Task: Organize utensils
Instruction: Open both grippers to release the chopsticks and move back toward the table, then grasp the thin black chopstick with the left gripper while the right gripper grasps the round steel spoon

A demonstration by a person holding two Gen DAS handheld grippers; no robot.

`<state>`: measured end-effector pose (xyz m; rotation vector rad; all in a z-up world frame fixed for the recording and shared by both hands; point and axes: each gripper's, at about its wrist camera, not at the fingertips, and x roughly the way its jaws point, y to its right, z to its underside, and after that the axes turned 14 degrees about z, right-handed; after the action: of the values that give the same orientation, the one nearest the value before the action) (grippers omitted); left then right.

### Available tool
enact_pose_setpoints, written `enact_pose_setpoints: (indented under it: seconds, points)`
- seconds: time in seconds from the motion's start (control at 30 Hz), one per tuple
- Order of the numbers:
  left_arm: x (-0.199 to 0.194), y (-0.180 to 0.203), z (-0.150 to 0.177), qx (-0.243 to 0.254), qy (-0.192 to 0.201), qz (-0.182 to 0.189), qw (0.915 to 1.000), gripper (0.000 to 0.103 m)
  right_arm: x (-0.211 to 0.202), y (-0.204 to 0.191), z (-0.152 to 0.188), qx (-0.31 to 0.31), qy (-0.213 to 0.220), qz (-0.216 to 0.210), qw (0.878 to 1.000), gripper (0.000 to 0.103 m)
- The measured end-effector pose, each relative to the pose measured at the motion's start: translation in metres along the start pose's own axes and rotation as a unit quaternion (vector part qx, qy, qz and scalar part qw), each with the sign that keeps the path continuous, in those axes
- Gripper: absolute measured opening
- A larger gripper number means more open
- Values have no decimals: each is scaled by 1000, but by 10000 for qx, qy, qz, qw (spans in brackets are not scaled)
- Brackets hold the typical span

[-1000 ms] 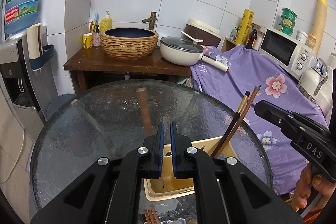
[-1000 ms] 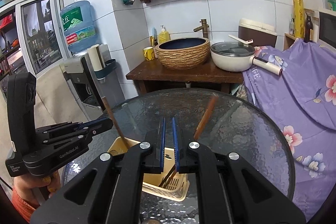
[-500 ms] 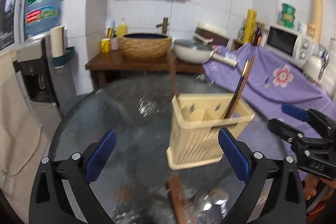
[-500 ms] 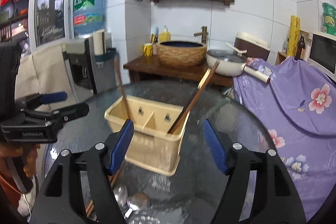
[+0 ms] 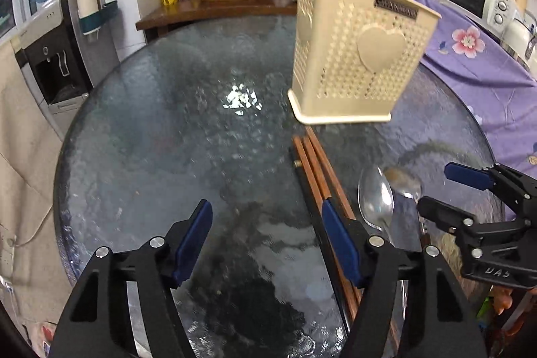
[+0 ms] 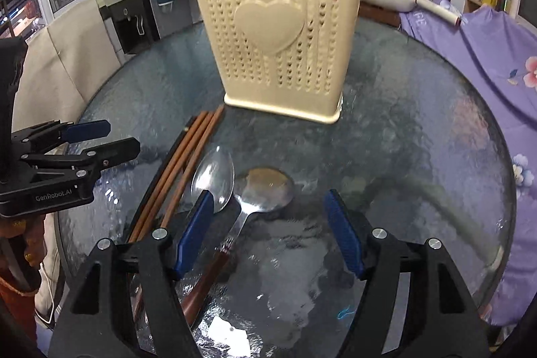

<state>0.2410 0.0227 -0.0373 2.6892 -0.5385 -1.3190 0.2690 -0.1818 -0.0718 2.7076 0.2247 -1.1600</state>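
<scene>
On the glass table point(image 6: 419, 130), chopsticks point(image 6: 188, 156) lie lengthwise toward the holder point(image 6: 278, 39).

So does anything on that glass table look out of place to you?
Yes: the chopsticks and two spoons lie loose on the glass table in front of the cream utensil holder instead of standing inside it.

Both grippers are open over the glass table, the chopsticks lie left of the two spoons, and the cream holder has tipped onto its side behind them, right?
Not quite: the cream holder stands upright on its base, as the right wrist view shows. The rest holds: the left gripper and right gripper are open over the glass table, and the chopsticks lie left of the two spoons.
</scene>
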Motion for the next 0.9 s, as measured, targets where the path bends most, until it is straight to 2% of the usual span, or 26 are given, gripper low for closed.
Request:
enact_pose_setpoints:
  seconds: [0.1,0.4,0.63,0.73,0.9]
  points:
    - [6,4,8,-38,-95,46,9999,62,3,-3,5,1,-34,182,9998,69]
    - [16,13,21,22,-262,140,9996,59,9,-6,3,-29,-141,198,9997,69]
    - [19,19,21,164,-300,70,9994,58,13,-11,3,-100,-194,223,9995,69]
    - [15,16,23,197,-310,-17,9993,58,15,-10,4,-168,-212,312,9991,69]
    - [5,-5,25,-46,-290,-130,9995,58,15,2,6,-60,-253,363,9990,69]
